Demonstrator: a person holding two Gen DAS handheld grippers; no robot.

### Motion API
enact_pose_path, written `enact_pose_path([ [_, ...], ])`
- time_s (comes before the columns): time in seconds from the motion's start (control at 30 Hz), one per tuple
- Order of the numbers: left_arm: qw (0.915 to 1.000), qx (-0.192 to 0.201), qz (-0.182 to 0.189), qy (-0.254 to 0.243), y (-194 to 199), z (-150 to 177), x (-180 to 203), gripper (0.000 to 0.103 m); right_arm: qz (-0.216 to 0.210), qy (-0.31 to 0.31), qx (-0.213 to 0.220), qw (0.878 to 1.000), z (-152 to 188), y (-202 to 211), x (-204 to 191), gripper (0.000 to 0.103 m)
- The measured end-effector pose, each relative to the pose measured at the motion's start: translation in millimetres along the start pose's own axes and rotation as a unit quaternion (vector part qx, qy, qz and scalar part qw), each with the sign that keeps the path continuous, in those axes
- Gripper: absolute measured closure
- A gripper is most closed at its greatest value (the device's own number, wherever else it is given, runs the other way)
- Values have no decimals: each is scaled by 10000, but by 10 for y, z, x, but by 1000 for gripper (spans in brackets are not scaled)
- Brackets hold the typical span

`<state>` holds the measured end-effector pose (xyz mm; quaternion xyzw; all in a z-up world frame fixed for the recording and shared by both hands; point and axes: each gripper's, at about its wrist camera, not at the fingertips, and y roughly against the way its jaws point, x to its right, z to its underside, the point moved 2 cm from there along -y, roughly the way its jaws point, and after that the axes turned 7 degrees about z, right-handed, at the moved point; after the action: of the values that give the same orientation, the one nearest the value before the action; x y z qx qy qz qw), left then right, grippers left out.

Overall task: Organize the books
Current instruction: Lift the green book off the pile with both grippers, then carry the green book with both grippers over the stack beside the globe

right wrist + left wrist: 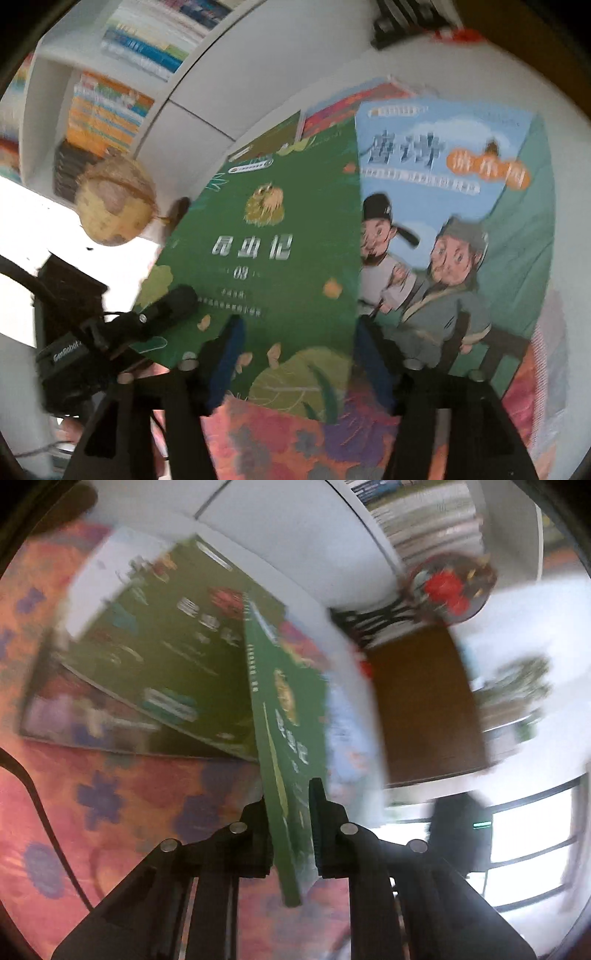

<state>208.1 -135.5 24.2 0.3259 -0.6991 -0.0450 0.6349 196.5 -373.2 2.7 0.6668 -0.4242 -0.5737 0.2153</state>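
Books: green book [266, 251] is the one in play, cover with white title characters and "03", tilted up off the floral surface [110, 805] (pink/orange cloth with purple flowers). In the left wrist view it shows edge-on [284, 716], running from the left claw [291, 834] up toward the white wall. Left claw is clamped narrow on its lower edge, black fingers [319, 812] pressing both faces. From the right wrist view the left claw [162, 310] grips that book at its lower left edge.

Blue book [454, 206], with two cartoon figures on the cover, sits just beside the green one on its right, edges touching or overlapping (can't tell which). A second green book [159, 657] lies flat on the surface behind the held one, over another flat book.

Right claw [295, 354] stands partly wide, blue pads [229, 354] either side of the green book's bottom edge, not pressing it.

White bookshelf [122, 96] packed with books at upper left. Globe [114, 201] hangs near it (blurred).
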Motion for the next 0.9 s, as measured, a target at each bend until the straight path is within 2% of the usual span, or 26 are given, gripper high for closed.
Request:
enact_pose_path([
  [0.07,9991,-55,325,270,5,-4,-22,90,-430,-405,-56,9982,-2,7,93,29],
  [0.17,9951,-173,693,687,-43,18,-90,90,-904,-870,-106,9920,-24,-16,203,29],
  [0.23,9954,-217,609,701,-61,40,-117,90,-1031,-1022,-90,9894,-37,-13,255,35],
  [0.27,9964,-276,466,651,-79,51,-135,90,-983,-1001,-61,9901,-46,-2,262,50],
  [0.37,9979,-501,-188,366,-127,92,-176,90,-615,-688,9,9957,-61,23,233,70],
  [0.5,9918,-713,-1028,-257,-214,151,-113,90,87,306,0,9995,-35,27,22,77],
  [0.57,9822,-723,-1527,-824,-265,200,4,90,456,757,56,9961,-3,20,-101,79],
  [0.63,9720,-710,-1851,-1264,-304,230,108,89,753,1086,121,9912,39,11,-193,79],
  [0.8,9492,-671,-2329,-2009,-314,357,309,89,1391,2008,301,9692,176,22,-434,79],
  [0.9,9418,-616,-2421,-2251,-231,438,369,89,1538,2355,324,9591,256,51,-513,79],
])
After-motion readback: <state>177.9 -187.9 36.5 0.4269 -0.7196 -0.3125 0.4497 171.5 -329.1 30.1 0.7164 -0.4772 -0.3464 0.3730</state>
